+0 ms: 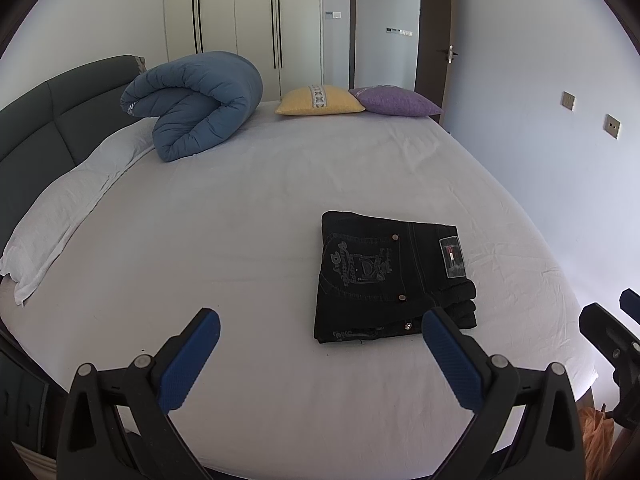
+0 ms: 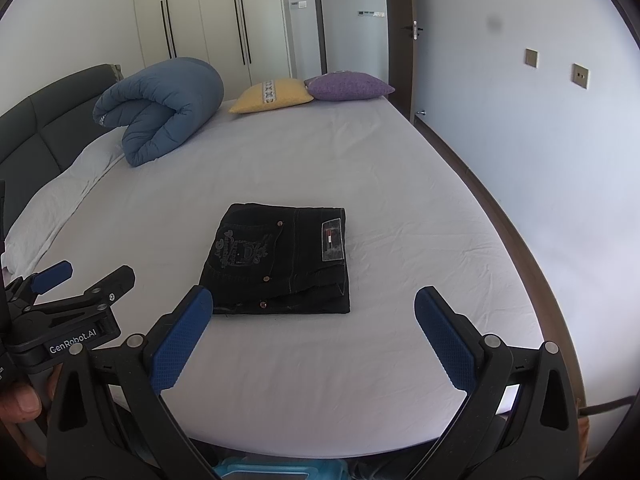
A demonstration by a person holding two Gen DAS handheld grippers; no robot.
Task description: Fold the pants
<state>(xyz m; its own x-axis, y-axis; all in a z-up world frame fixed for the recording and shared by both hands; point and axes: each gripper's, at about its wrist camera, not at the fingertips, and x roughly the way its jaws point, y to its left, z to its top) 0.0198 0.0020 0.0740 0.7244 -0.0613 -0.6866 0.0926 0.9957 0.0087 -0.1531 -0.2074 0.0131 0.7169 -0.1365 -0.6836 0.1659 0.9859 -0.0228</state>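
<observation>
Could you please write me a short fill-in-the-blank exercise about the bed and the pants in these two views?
1. The black pants lie ____ on the white sheet.
2. The left gripper and the right gripper are both ____.
3. Beside the yellow cushion lies a ____ cushion.
4. The rolled duvet near the headboard is ____.

Missing words: folded; open; purple; blue

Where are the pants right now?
The folded black pants lie on the white bed sheet, near its front edge, ahead of both open claws and well short of the blue rolled duvet.
</observation>
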